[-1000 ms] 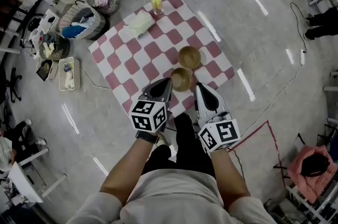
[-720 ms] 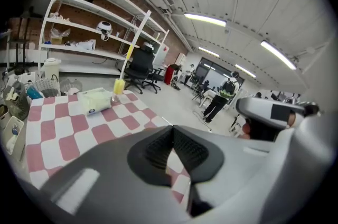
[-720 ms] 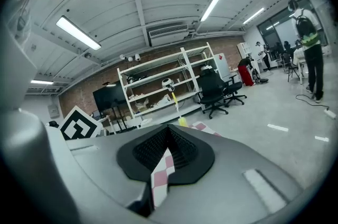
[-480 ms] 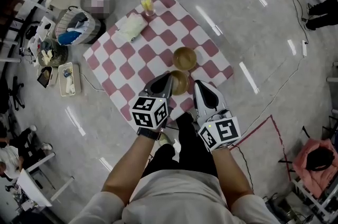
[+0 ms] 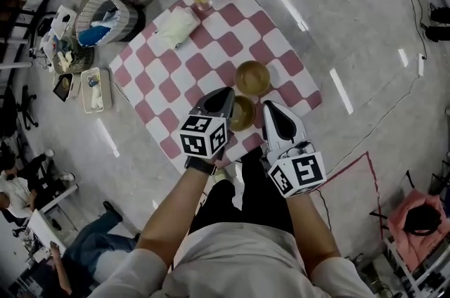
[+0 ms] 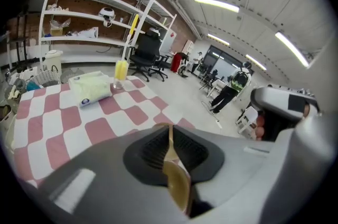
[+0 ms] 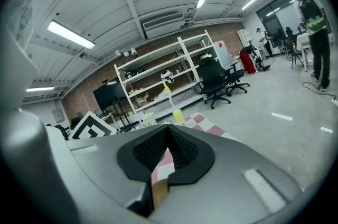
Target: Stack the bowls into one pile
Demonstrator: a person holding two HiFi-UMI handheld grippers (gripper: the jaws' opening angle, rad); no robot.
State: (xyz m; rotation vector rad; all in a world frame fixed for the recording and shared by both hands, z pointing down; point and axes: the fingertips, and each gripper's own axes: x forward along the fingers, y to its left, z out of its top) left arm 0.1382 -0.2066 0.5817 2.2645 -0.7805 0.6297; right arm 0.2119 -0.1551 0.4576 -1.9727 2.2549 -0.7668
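While the checked cloth [image 5: 211,43] lies spread on the floor, two brown bowls sit touching on it, the far bowl [image 5: 252,77] and the near bowl [image 5: 242,113]. The left gripper [image 5: 225,98] is clamped on the near bowl's rim. The right gripper [image 5: 271,111] is pinched nearly together on its opposite edge. The pack [image 5: 176,28] has a label too small to read.

Left tongs [image 5: 226,93] and right tongs [image 5: 269,107] flank the nearer bowl [image 5: 242,114].
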